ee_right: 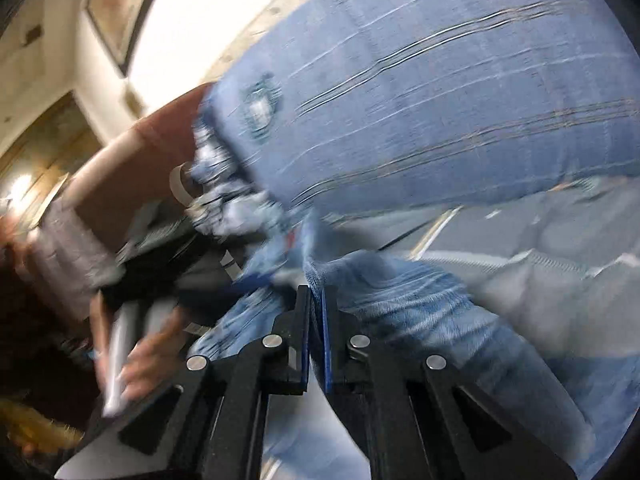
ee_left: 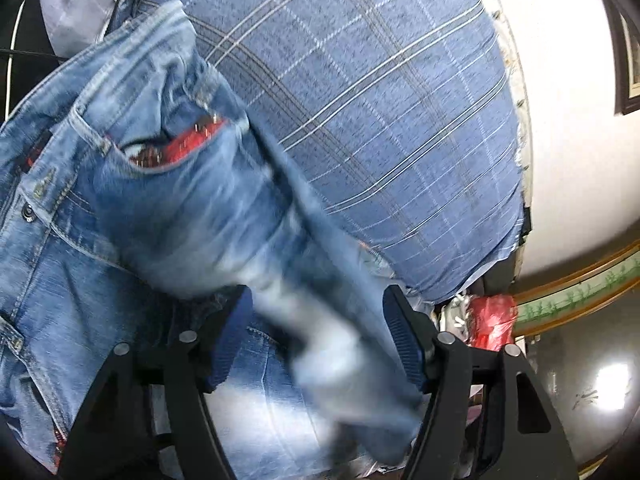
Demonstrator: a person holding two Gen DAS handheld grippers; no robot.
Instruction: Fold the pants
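Pants (ee_left: 160,208), a pair of faded blue jeans with red pocket lining showing, are lying bunched on a blue plaid cloth (ee_left: 380,100) covering the work surface, one leg sweeping blurred across the left wrist view. The left gripper (ee_left: 316,332) is standing with its jaws spread wide, the blurred denim passing between them without being pinched, probably so the leg can slide through as the fold is made. The right gripper (ee_right: 317,304) is pressing its jaws together on a denim edge (ee_right: 320,272), apparently a hem or leg end, holding it up off the cloth so the leg can be carried over. Both views are smearing with motion, so finer detail is hard to read. Beyond the cloth, a white wall (ee_left: 568,140) is rising, a framed picture (ee_right: 116,4) is hanging on it, and a red bag (ee_left: 492,320) is sitting past the table edge
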